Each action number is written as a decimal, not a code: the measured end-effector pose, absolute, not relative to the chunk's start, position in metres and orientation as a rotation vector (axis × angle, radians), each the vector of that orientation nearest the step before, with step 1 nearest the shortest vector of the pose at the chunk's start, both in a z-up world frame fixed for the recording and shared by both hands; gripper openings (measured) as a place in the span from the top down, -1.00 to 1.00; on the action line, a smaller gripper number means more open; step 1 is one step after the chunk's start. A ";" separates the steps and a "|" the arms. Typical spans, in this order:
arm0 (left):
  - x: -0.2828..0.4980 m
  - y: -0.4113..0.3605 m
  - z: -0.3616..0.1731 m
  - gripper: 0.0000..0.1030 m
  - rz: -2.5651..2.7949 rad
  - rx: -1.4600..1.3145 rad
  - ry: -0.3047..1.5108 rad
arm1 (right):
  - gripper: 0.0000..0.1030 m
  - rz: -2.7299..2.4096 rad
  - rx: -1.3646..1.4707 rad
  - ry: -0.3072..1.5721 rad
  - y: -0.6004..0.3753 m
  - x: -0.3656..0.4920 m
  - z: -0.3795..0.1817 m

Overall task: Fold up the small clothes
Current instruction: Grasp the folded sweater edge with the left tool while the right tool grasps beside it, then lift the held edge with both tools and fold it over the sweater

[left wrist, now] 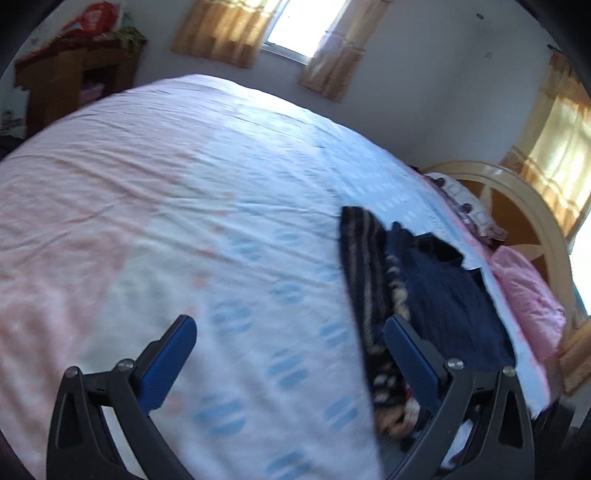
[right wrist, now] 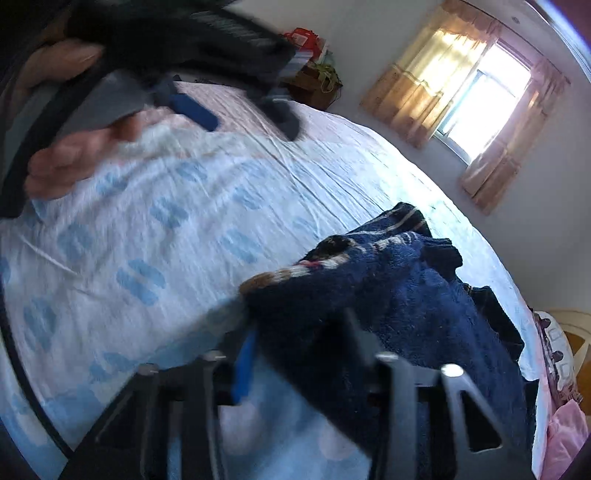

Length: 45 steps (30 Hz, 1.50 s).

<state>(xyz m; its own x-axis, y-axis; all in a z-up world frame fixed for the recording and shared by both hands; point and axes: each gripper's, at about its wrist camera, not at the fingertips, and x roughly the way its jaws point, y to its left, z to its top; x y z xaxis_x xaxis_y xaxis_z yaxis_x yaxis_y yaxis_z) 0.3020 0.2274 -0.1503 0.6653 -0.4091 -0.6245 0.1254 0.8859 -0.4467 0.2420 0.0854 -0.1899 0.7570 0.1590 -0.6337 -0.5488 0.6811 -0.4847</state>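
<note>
A dark navy fleece garment with striped and patterned trim (left wrist: pixel 424 288) lies in a heap on the right side of the bed. My left gripper (left wrist: pixel 291 328) is open and empty, above the sheet just left of the heap. It also shows in the right wrist view (right wrist: pixel 251 122), held by a hand at the upper left. My right gripper (right wrist: pixel 299 332) is closed on a fold of the navy garment (right wrist: pixel 406 295), which drapes over its fingers and hides the tips.
The bed has a pink and white sheet with blue dashes (left wrist: pixel 221 221). A pink pillow (left wrist: pixel 528 295) and a curved wooden headboard (left wrist: pixel 517 192) are at the right. A wooden cabinet (left wrist: pixel 74 85) stands by the far wall. Curtained windows (left wrist: pixel 295 29) let in bright light.
</note>
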 end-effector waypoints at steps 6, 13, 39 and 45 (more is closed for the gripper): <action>0.345 0.179 -0.149 -1.00 -0.484 -0.352 0.836 | 0.48 0.438 -0.662 0.614 0.079 0.249 -0.190; 0.391 0.138 -0.161 -1.00 -0.538 -0.346 0.894 | 0.48 0.441 -0.649 0.608 0.078 0.248 -0.192; 0.410 0.127 -0.159 0.69 -0.619 -0.483 0.951 | 0.77 0.442 -0.587 0.553 0.043 0.234 -0.148; 0.399 0.118 -0.130 0.70 -0.623 -0.535 0.858 | 0.78 0.403 -0.512 0.507 0.011 0.228 -0.123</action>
